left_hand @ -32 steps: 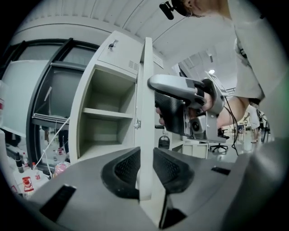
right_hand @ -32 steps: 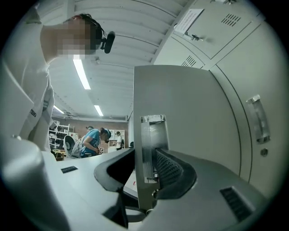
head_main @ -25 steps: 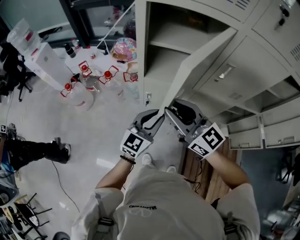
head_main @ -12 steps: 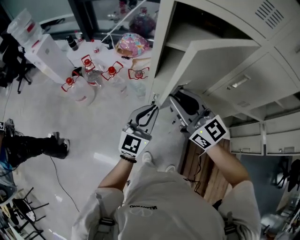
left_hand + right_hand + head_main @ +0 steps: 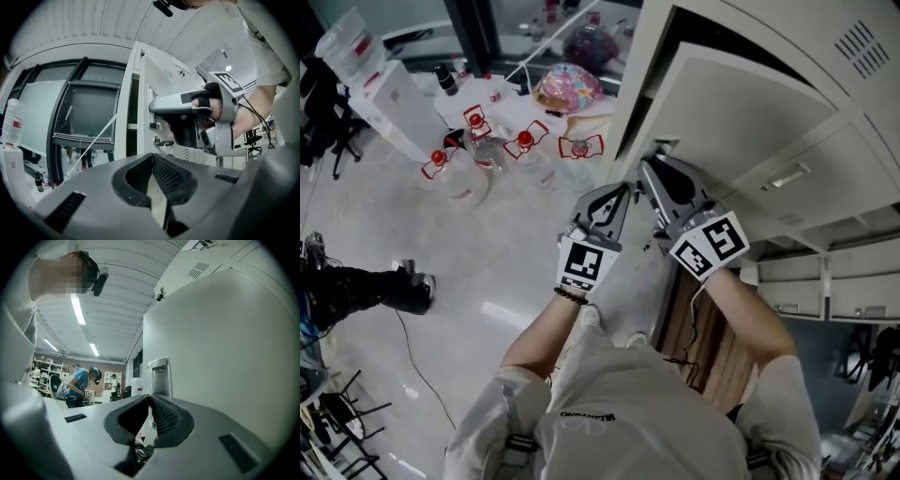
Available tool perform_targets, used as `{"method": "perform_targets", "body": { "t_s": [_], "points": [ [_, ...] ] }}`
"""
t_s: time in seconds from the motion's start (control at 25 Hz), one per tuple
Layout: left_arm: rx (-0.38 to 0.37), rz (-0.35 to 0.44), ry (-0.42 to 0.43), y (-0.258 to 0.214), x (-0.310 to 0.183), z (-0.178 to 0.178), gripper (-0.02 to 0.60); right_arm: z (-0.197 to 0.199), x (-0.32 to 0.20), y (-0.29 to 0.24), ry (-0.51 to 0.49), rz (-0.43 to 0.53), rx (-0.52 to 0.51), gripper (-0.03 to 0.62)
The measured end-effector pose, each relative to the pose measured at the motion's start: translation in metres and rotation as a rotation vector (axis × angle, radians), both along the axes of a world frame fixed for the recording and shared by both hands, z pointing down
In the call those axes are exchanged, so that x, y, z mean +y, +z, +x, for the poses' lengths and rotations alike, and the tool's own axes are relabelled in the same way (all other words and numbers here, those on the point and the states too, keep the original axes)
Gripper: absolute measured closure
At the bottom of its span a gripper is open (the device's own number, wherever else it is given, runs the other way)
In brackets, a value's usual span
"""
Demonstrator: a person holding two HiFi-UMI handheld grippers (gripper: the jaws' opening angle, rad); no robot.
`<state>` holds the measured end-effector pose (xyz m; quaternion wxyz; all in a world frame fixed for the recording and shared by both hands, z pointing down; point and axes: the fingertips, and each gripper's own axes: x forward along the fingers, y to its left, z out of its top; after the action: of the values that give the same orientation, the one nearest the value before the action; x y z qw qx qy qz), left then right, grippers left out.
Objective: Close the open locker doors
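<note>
The grey locker door [image 5: 741,103] stands nearly closed, with a narrow dark gap [image 5: 649,84] left along its free edge; its metal handle [image 5: 792,175] faces out. My right gripper [image 5: 651,169] has its tips at the door's lower corner, and its jaws are closing with nothing between them. In the right gripper view the door face [image 5: 225,348] and its latch plate [image 5: 158,376] fill the right side beyond my right gripper [image 5: 150,397]. My left gripper [image 5: 622,195] is shut and empty, just left of the right one and off the door. In its own view my left gripper [image 5: 152,155] points at the locker frame [image 5: 137,93].
Several water bottles with red caps [image 5: 478,150], a colourful bag [image 5: 567,89] and a white box [image 5: 389,108] sit on the floor to the left. Closed lower locker doors [image 5: 853,281] are at the right. A person's boot [image 5: 408,291] is at the far left; people [image 5: 77,380] stand behind.
The locker door has swung from wide open to almost closed. Both grippers have moved up toward the locker with it, and both pairs of jaws have come together.
</note>
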<state>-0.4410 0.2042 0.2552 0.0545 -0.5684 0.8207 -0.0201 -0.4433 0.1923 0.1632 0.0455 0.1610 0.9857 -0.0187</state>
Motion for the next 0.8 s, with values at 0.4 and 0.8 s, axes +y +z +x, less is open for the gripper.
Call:
{"method": "perform_targets", "body": {
  "t_s": [0.4,0.8],
  "points": [
    [-0.004,-0.022,-0.024,0.007,-0.031,-0.043,0.577,-0.039,-0.019,-0.001,0.157,-0.003,-0.021,0.562],
    [-0.01,-0.026,-0.028,0.007,-0.053,-0.071,0.577,-0.065,-0.041,-0.001,0.289,-0.015,-0.029,0.563]
  ]
}}
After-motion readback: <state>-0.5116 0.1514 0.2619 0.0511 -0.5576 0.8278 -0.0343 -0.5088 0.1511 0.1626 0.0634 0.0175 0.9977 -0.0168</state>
